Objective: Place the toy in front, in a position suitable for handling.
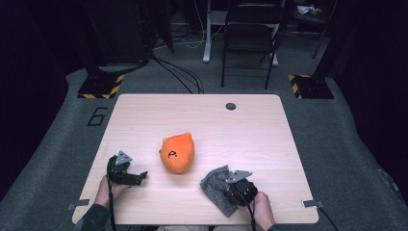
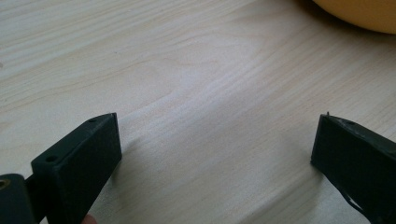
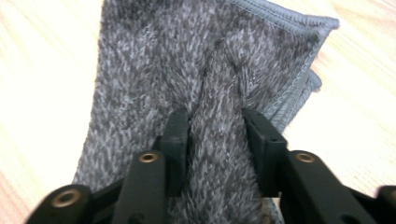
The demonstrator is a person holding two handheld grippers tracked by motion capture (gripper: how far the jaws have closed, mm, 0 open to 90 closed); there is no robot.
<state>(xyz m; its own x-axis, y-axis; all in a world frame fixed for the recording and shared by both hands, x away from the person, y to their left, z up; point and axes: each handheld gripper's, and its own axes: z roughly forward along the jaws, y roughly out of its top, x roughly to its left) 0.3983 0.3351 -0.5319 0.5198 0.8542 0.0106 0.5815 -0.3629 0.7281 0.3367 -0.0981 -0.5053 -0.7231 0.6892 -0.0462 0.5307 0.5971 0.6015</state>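
Grey cloth [image 3: 210, 60] bunches, pinched in the right claw [image 3: 215, 135]; left claw [image 2: 215, 154] gapes wide, holding nothing.

A: The cloth [image 3: 187, 60] looks like fuzzy grey microfibre with a stitched hem, right?
B: Yes, and the table [image 1: 250, 130] is pale, matt wood grain. The orange toy [image 1: 177, 153] seems soft and smooth; the jaws are matt black plastic.

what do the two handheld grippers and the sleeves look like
Both the left gripper and the right gripper are black, each topped by a grey three-cornered plate and trailing a black cable. The fingers are flat, blocky black pads with small screw holes. The left sleeve is dark.
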